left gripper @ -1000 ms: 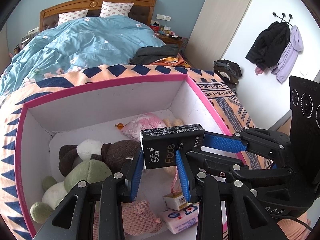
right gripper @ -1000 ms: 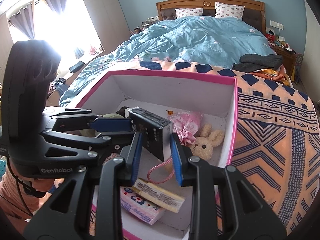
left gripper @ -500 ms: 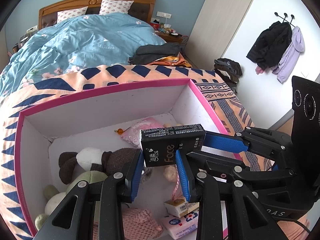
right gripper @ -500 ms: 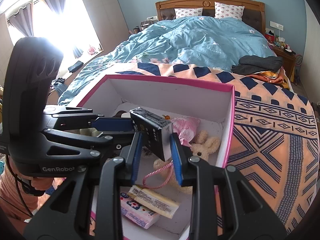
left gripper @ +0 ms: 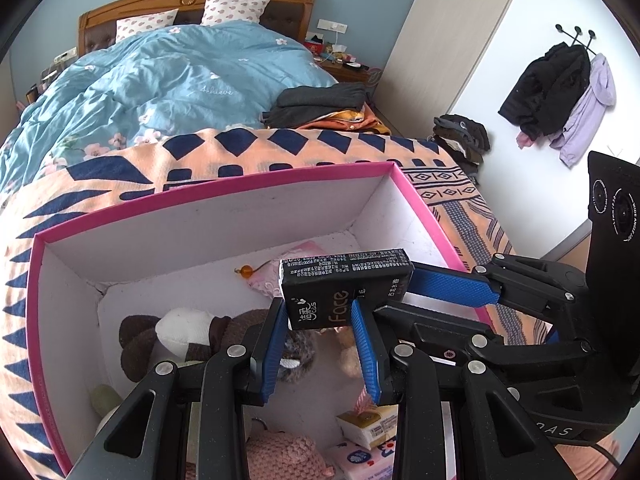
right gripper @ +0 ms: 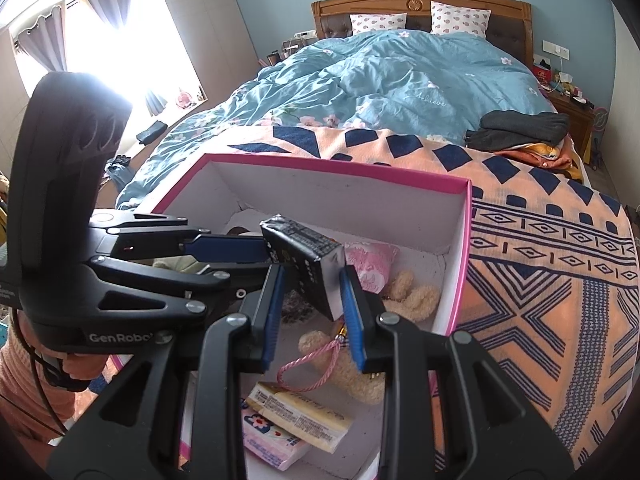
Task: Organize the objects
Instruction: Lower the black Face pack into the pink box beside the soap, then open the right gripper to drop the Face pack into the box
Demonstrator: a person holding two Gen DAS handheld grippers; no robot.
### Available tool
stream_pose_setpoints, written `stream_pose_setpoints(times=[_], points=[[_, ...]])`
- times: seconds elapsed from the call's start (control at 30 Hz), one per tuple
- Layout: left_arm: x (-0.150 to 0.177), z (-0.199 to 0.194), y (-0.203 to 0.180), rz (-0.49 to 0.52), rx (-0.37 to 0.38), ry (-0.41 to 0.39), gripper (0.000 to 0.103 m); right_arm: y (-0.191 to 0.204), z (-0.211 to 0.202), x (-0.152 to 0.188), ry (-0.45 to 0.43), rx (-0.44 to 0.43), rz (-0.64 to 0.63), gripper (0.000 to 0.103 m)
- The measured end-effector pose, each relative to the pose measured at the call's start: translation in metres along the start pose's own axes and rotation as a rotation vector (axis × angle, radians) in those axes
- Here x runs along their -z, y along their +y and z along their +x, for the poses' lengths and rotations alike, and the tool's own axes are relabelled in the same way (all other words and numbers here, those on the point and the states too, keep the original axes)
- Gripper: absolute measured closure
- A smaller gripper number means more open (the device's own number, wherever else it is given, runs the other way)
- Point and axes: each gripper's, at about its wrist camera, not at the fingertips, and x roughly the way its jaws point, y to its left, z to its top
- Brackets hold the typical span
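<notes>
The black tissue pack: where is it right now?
The black tissue pack hangs over the open pink-rimmed box, clamped at opposite ends by the left gripper and right gripper.

In both wrist views the pink-edged box (left gripper: 208, 208) sits lower in the picture than a second ago, so more of the patterned blanket (right gripper: 540, 248) and the blue duvet (left gripper: 180, 80) shows beyond it. In the left wrist view the green stuffed toy (left gripper: 105, 399) has slid mostly behind the left tongs (left gripper: 320, 344).
</notes>
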Motion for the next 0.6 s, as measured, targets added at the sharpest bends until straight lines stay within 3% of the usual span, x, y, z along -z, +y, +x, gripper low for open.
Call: stream_pose_setpoints(times=[0.6], points=[[-0.0091,0.0106,0.0103,-0.027,0.006,0.019,0.071,-0.0034,0.0105,-0.0096,0.024,0.009,-0.008,0.072]])
